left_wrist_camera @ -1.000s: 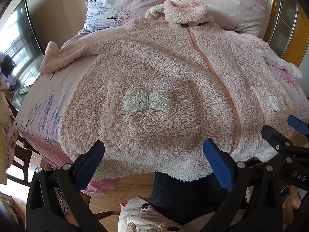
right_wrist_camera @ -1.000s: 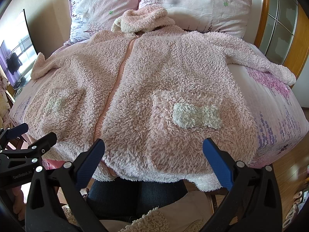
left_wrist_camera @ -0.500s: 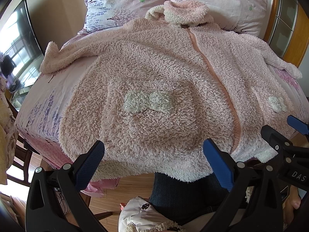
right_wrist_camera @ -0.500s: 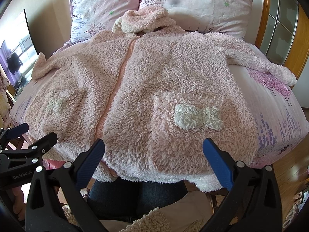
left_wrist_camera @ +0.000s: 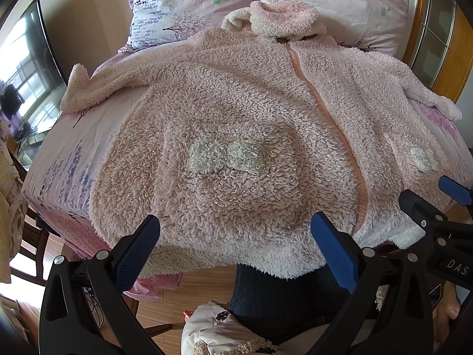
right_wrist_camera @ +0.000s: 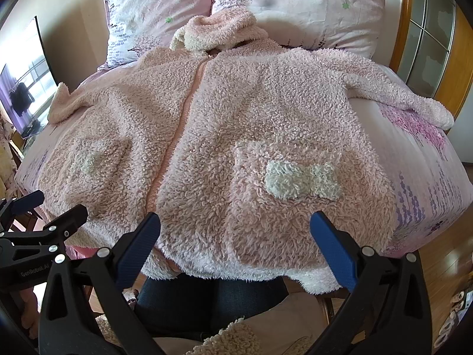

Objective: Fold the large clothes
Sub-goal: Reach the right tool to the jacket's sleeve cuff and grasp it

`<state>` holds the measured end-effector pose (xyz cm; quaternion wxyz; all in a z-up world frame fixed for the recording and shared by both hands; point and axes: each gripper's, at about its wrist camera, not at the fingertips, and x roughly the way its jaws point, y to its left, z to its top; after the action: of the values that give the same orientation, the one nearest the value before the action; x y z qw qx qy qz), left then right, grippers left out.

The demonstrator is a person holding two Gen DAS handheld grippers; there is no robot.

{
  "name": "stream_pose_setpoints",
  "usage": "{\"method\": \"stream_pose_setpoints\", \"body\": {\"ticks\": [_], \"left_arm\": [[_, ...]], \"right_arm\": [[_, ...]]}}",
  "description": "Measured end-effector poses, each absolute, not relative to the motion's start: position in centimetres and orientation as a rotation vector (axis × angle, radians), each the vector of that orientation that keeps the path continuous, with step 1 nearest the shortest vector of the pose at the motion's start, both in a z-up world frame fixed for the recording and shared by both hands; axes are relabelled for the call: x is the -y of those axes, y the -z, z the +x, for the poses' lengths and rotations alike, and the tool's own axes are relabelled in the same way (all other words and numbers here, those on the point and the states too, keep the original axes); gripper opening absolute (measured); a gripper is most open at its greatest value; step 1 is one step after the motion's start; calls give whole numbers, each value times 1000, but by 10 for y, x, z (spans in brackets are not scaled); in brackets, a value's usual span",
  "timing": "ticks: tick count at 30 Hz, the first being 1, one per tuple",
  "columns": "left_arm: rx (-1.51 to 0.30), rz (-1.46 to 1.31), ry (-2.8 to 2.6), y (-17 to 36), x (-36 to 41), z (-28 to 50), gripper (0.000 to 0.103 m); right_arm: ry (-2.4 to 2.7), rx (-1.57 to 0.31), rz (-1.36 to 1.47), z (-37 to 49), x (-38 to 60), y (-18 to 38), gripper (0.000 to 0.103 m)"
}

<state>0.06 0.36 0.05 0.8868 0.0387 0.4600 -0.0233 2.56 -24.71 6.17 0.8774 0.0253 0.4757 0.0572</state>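
A large fluffy pink hooded jacket (left_wrist_camera: 236, 112) lies flat, front up and zipped, on the bed, sleeves spread to both sides; it also shows in the right wrist view (right_wrist_camera: 251, 124). Each front pocket bears a pale green bow patch (left_wrist_camera: 226, 157) (right_wrist_camera: 301, 180). Its hem hangs over the near bed edge. My left gripper (left_wrist_camera: 235, 248) is open and empty just in front of the hem, left of the zipper. My right gripper (right_wrist_camera: 235, 248) is open and empty before the hem, right of the zipper.
Two floral pillows (left_wrist_camera: 189, 3) (right_wrist_camera: 310, 9) lean at the head of the bed. A pink printed sheet (right_wrist_camera: 428, 177) covers the bed. A TV (left_wrist_camera: 26, 68) stands at the left, a wooden glass-paned door (right_wrist_camera: 434, 29) at the right. The person's legs (right_wrist_camera: 207, 298) are below the hem.
Both grippers have crept slightly nearer the jacket; the jacket has not moved and both stay open.
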Motion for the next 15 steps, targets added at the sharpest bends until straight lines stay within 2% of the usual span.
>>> {"method": "stream_pose_setpoints", "body": {"ticks": [6, 15], "left_arm": [[-972, 65, 57, 2, -3, 2, 102], [-1006, 20, 148, 0, -1, 18, 102]], "right_arm": [[-115, -971, 72, 27, 251, -64, 101], [-150, -859, 267, 57, 305, -70, 101]]}}
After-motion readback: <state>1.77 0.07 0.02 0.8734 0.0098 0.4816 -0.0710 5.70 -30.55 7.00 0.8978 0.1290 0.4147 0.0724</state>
